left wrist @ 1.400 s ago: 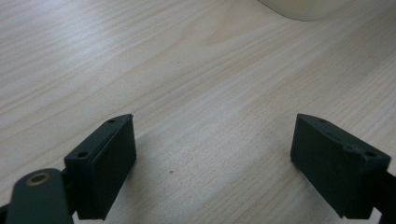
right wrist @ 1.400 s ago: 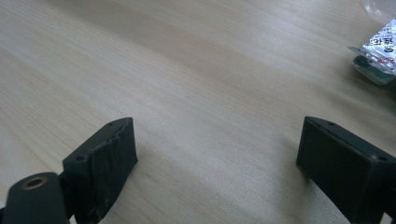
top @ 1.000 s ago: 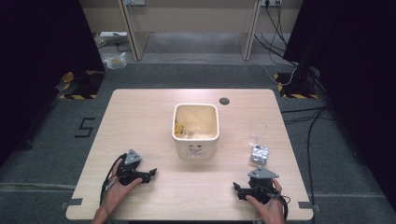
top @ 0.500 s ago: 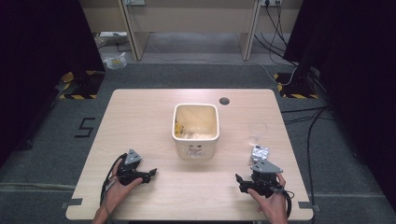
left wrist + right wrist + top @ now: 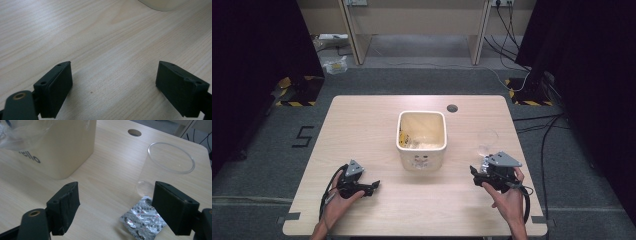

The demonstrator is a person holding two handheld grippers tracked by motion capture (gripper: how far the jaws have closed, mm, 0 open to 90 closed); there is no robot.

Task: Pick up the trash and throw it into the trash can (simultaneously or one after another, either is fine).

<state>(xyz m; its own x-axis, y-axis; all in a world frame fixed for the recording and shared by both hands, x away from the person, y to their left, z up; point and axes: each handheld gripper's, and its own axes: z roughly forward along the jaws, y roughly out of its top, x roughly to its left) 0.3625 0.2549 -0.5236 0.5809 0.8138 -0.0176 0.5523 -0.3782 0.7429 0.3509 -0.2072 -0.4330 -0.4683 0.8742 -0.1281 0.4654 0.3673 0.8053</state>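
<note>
Work in hand: picking up the foil blister pack [image 5: 143,218] of tablets lying flat on the table [image 5: 362,130], judged from where the right gripper [image 5: 117,207] points.
Right gripper: jaws stand wide and have just been closing a little; nothing is pressed between the pads.
Blister pack, place: low between the 2 jaws, much nearer the right-hand jaw, whose tip overlaps its far corner in the right gripper view; whether they touch I cannot tell.
Clear plastic cup [image 5: 168,167]: upright, just beyond the pack and ahead of the right-hand jaw, its base just beside the pack's far edge.
Cream bin [image 5: 62,147]: ahead of the left-hand jaw, well apart from the pack, with a clear bag at its rim.
Left gripper [image 5: 115,87]: jaws wide, bare tabletop between them, a corner of the bin far ahead.
Handling, as I judge it: the pack is light, thin and crinkled, stiff enough to keep its shape yet easy to bend; the foil looks slippery and lies flat, so it may slide instead of lifting.
Where to grip: across 2 opposite edges, or at a raised corner, with the jaws centred over it first.
Risk: the cup looks light and easy to tip.
</note>
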